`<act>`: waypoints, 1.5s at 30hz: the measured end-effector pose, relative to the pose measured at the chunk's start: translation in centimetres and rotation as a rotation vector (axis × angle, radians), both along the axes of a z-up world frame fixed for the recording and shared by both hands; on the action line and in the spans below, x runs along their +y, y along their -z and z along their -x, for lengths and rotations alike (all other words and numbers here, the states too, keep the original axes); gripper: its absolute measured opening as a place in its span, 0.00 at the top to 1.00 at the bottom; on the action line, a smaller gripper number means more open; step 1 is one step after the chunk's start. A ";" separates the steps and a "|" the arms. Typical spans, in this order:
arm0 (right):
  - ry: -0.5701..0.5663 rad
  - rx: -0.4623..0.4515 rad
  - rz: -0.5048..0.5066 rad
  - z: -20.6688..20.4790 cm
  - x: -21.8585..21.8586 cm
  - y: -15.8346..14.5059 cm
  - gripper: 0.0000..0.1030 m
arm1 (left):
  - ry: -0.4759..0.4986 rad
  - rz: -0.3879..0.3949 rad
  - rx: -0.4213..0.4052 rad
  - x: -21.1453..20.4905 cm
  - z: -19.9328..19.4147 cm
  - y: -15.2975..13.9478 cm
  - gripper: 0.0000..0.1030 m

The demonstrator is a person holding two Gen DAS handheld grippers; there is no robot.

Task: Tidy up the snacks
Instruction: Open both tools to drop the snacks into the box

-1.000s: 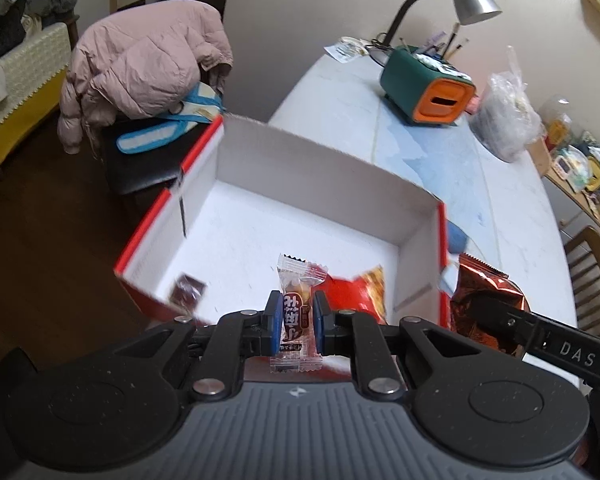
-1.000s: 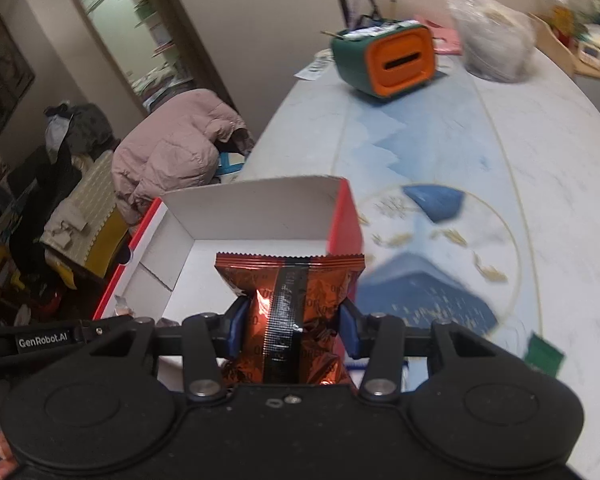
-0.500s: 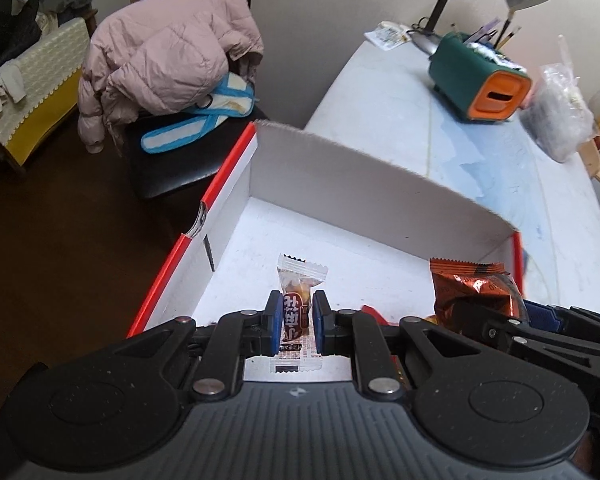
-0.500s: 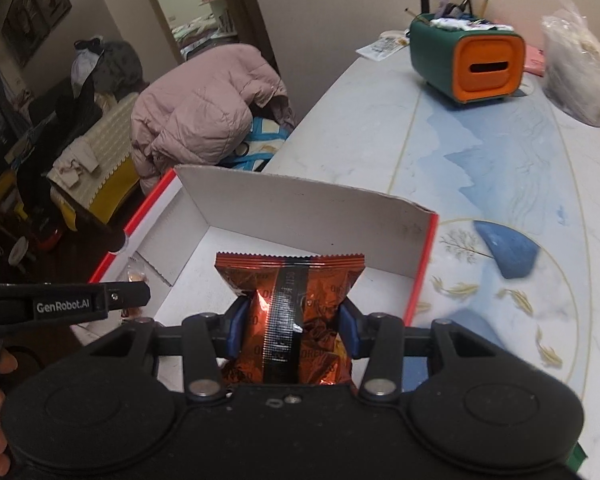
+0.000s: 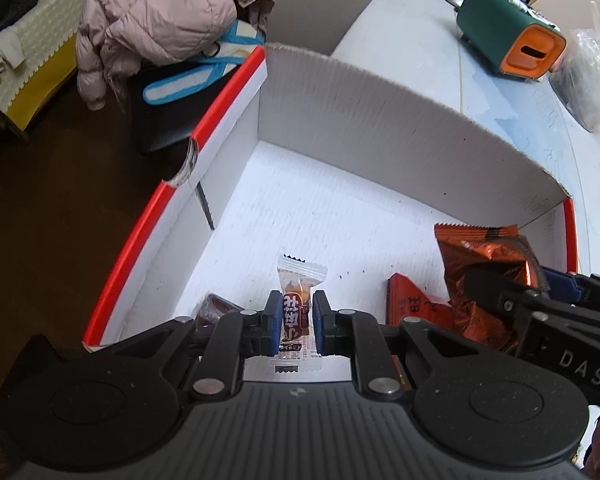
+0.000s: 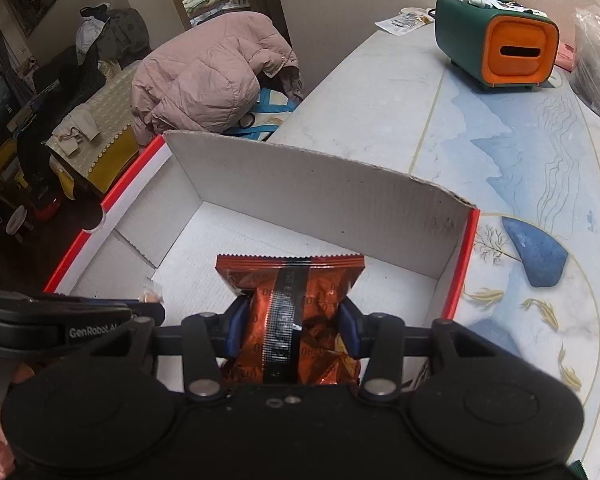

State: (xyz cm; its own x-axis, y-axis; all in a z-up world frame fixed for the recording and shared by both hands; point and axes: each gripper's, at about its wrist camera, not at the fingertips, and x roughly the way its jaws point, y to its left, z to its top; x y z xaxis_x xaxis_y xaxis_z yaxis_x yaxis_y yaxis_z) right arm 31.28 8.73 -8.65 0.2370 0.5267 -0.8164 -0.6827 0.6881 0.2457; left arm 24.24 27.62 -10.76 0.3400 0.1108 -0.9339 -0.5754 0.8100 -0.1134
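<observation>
Two snacks held above an open cardboard box (image 5: 380, 128).

Left wrist view: the left gripper (image 5: 296, 318) pinches a small wrapped candy (image 5: 298, 300) over the box floor. Right wrist view: the right gripper (image 6: 292, 330) clamps an orange foil packet (image 6: 296, 308) inside the box walls.

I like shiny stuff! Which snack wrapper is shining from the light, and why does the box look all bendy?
Right wrist view: the orange foil bag glints on its crinkles. Left wrist view: the fisheye lens curves the white box back wall into an arc; the small candy stays sharp, without strong glare.
</observation>
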 end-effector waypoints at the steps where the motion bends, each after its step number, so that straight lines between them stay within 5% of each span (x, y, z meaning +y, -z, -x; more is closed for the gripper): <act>1: 0.002 -0.001 0.002 0.0 0.0 0.0 0.56 | -0.004 0.009 0.003 0.0 0.0 0.1 0.85; 5: 0.007 0.007 0.005 -0.3 0.1 0.1 0.55 | -0.009 0.024 0.005 0.1 0.3 0.2 0.83; 9: 0.014 0.001 0.000 -0.3 -0.2 0.0 0.52 | -0.020 0.038 -0.020 0.2 0.7 -0.2 0.70; 18: 0.039 -0.010 -0.042 0.1 -1.8 -1.5 0.42 | -0.003 0.021 -0.088 -0.7 2.1 -2.2 0.69; 22: 0.048 -0.024 -0.062 0.7 -2.9 -2.6 0.42 | 0.007 0.008 -0.135 -1.2 3.0 -3.4 0.51; 26: 0.056 -0.039 -0.082 1.5 -4.1 -3.8 0.40 | 0.033 0.007 -0.173 -2.2 4.1 -4.6 0.50; 30: 0.072 -0.053 -0.113 2.6 -5.8 -5.1 0.22 | 0.060 -0.008 -0.207 -3.4 5.3 -6.0 0.47; 45: 0.116 -0.142 -0.186 9.1 -13.2 -9.0 0.06 | 0.229 -0.059 -0.352 -9.8 10.6 -9.7 0.31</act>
